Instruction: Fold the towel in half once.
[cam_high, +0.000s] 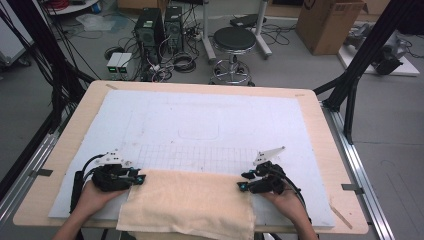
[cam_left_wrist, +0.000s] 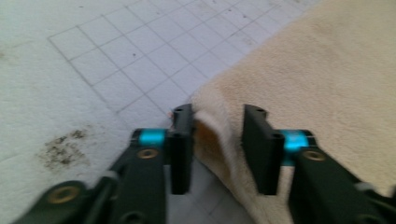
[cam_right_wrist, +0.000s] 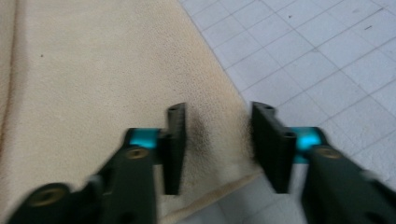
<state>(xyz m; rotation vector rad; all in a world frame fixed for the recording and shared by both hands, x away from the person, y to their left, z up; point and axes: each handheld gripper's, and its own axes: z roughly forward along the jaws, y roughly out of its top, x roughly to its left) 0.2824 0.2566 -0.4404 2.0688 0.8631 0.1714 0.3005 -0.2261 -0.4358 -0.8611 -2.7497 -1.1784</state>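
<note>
A wooden table (cam_high: 322, 130) takes up the middle of the high view, and a white mat (cam_high: 210, 115) with a faint printed grid covers most of its top. A cream towel (cam_high: 190, 202) lies on the mat at the bottom centre of the frame, its near edge hanging over the table's front edge.

At the top right of the frame a brown cardboard box (cam_high: 327, 25) stands on the floor; what it holds cannot be seen, and the dark mark on its side is too small to read. A black round stool (cam_high: 234, 40) sits at top centre, with two black computer towers (cam_high: 160, 27) to its left among loose cables.

The left gripper (cam_high: 141, 178) is at the towel's left edge. In the left gripper view (cam_left_wrist: 217, 140) its jaws straddle a raised fold of the towel's corner, one pad touching the cloth and the other apart from it, so nothing is clamped. The right gripper (cam_high: 242, 181) is at the towel's right edge; in the right gripper view (cam_right_wrist: 217, 140) its jaws stand parted over flat cloth beside the hem, gripping nothing.
</note>
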